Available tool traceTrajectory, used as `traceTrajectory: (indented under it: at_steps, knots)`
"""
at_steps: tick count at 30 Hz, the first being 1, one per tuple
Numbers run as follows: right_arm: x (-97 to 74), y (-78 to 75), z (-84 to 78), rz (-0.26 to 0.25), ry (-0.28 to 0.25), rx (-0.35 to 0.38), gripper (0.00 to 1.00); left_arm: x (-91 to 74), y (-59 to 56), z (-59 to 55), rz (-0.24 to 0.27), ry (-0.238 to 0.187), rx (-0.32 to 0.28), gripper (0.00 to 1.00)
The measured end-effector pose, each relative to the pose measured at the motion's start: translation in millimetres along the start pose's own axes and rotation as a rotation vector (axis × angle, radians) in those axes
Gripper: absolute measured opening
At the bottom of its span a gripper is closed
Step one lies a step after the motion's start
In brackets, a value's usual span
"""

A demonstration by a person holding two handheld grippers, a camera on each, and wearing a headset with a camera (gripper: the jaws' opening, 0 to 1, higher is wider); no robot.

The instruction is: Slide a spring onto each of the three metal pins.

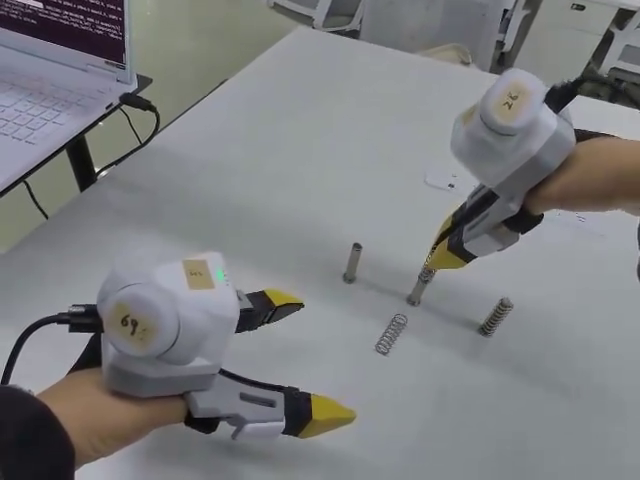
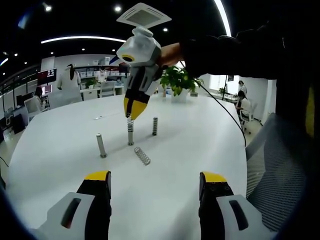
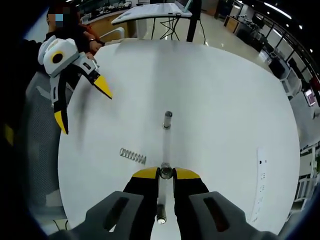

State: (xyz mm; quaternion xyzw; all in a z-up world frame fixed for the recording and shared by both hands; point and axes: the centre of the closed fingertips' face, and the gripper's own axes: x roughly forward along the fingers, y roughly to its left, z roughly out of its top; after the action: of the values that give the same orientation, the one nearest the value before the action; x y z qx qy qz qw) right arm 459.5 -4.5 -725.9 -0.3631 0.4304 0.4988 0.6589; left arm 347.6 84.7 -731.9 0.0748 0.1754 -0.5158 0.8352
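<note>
Alignment mattered: your right gripper (image 1: 441, 257) pinched a spring (image 1: 427, 272) over the middle pin (image 1: 416, 294); your left gripper (image 1: 320, 355), seven o'clock, hung open.

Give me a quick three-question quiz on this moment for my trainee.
1. True or false: the left gripper is shut.
2. The right gripper is closed on a spring over which pin? A the left one, B the middle one, C the right one.
3. How many pins lack a spring?
Key: 1 false, its jaws stand wide apart. 2 B. 3 one, the bare pin; a loose spring lies flat on the table.
</note>
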Motion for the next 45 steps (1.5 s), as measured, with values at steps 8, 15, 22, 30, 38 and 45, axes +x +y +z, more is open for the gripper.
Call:
traceTrajectory:
  at_steps: [8, 15, 22, 30, 38, 45]
  knots:
    - [9.7, 5.2, -6.6, 0.016, 0.012, 0.011, 0.08, 1.1, -0.1, 0.6, 0.002, 0.003, 0.0, 0.67]
    - [16.0, 8.3, -10.4, 0.022, 0.015, 0.019, 0.08, 2.3, -0.7, 1.0, 0.002, 0.005, 0.002, 0.67]
    - [22.6, 13.2, -13.1, 0.031, 0.025, 0.017, 0.08, 2.5, -0.4, 1.0, 0.001, 0.007, 0.004, 0.66]
    - [26.9, 14.8, -14.2, 0.03, 0.027, 0.02, 0.08, 1.6, 0.6, 1.1, 0.003, 0.007, 0.006, 0.66]
    - [28.0, 14.2, -13.2, 0.025, 0.02, 0.02, 0.08, 2.2, 0.5, 0.8, 0.001, 0.01, 0.008, 0.66]
    - [28.9, 15.1, -13.2, 0.03, 0.01, 0.023, 0.13, 2.6, 0.3, -0.5, -0.002, 0.016, 0.01, 0.65]
